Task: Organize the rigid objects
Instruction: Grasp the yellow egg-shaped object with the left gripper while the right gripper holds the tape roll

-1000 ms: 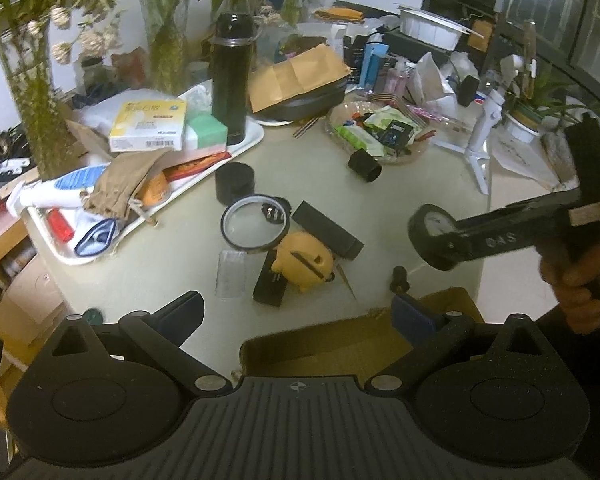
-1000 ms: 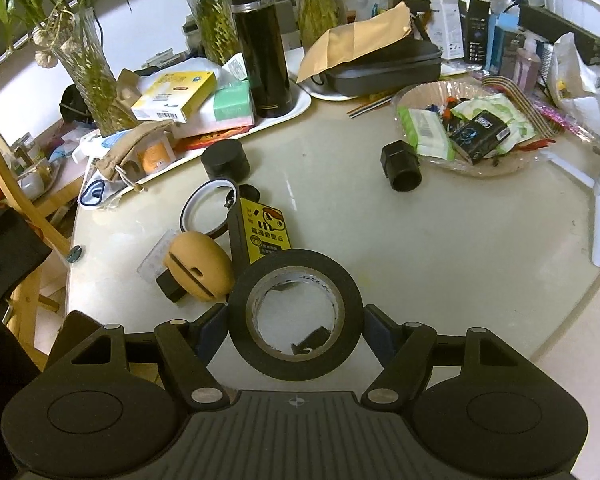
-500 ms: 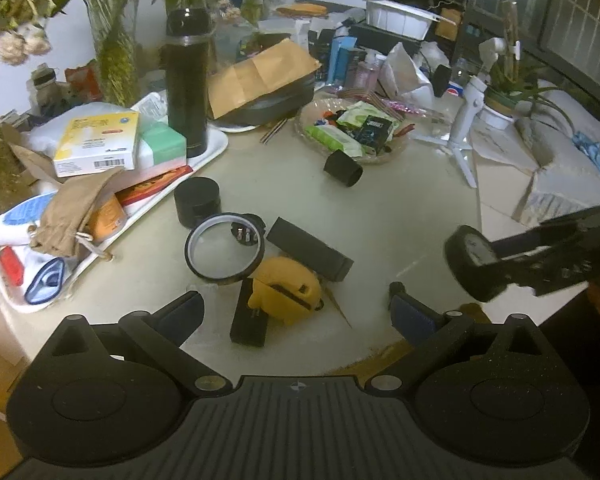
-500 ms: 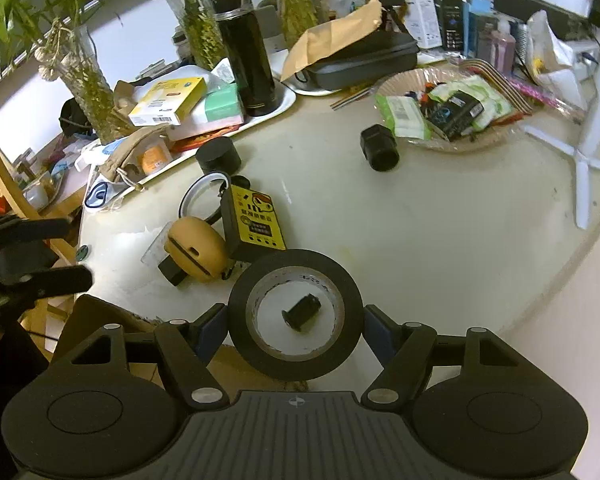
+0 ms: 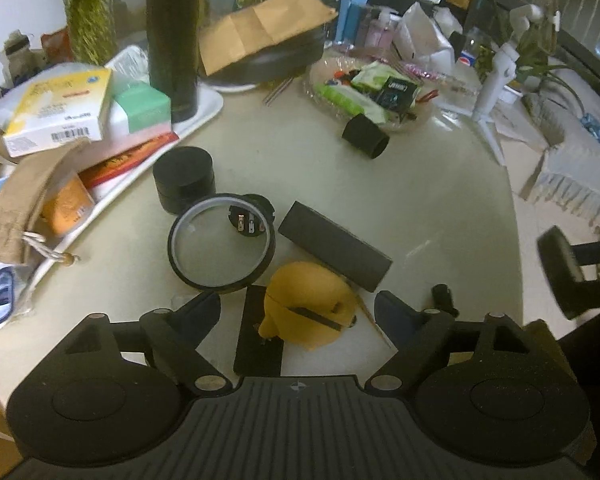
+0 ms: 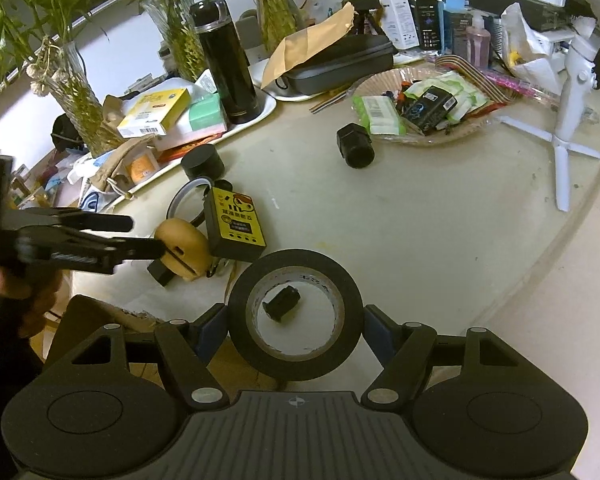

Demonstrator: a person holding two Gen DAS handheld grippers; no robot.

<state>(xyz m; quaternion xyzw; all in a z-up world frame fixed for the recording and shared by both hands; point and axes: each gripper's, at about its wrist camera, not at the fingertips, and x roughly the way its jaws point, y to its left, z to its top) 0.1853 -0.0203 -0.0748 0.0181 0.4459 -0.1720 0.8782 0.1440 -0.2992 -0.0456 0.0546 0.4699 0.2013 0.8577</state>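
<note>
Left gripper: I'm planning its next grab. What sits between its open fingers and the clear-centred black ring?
In the left wrist view, the left gripper has a yellow rounded object on a flat black piece before the ring.

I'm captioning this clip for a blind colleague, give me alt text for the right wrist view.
The right gripper holds a black tape roll upright between its fingers, above the near edge of a cluttered round table. Beyond lie a yellow-labelled box and a tan rounded object, with the left gripper reaching in from the left.
</note>
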